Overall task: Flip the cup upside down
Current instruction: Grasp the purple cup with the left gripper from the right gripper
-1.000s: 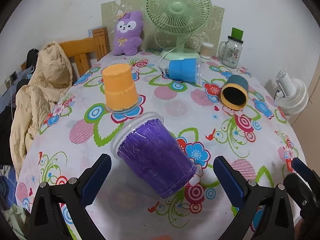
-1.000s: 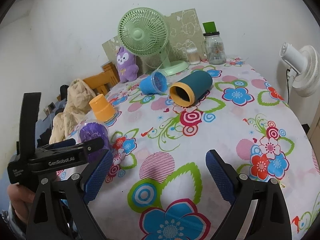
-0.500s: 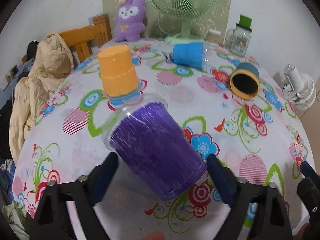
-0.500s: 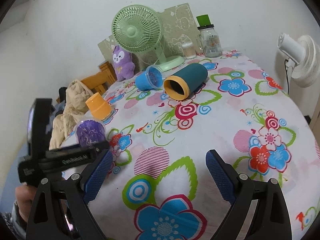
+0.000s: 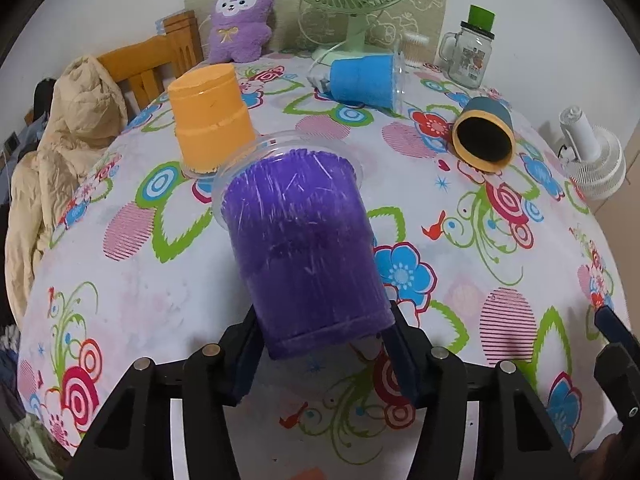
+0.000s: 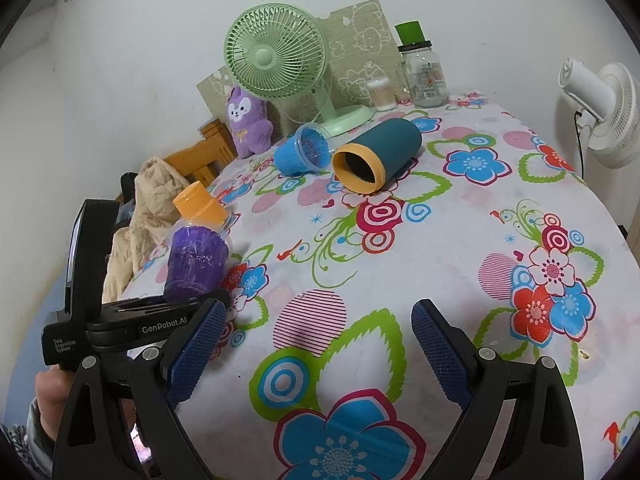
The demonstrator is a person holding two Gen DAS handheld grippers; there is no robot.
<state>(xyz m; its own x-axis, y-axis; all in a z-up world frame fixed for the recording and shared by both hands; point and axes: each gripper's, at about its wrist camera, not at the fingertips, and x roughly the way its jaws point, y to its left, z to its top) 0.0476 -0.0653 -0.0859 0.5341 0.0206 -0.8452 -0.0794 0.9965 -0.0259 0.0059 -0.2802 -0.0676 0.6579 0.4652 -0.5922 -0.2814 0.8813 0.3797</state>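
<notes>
A purple cup [image 5: 304, 248] with a clear plastic rim lies tilted, its base toward me and its mouth facing away. My left gripper [image 5: 324, 350] is shut on the purple cup near its base. In the right wrist view the same purple cup [image 6: 196, 260] shows at the left, held by the left gripper [image 6: 132, 308]. My right gripper [image 6: 316, 344] is open and empty, low over the flowered tablecloth [image 6: 440, 248].
An orange cup [image 5: 210, 116] stands upside down just behind the purple cup. A blue cup [image 5: 364, 80] and a teal tumbler [image 5: 482, 136] lie on their sides farther back. A green fan [image 6: 276, 56], glass jar [image 6: 424, 72], plush toy [image 5: 240, 20] and wooden chair [image 5: 152, 64] are at the back.
My left gripper moved forward and closed on the purple cup's base end; the cup turned base toward me. The right gripper stayed open, shifting only slightly.
</notes>
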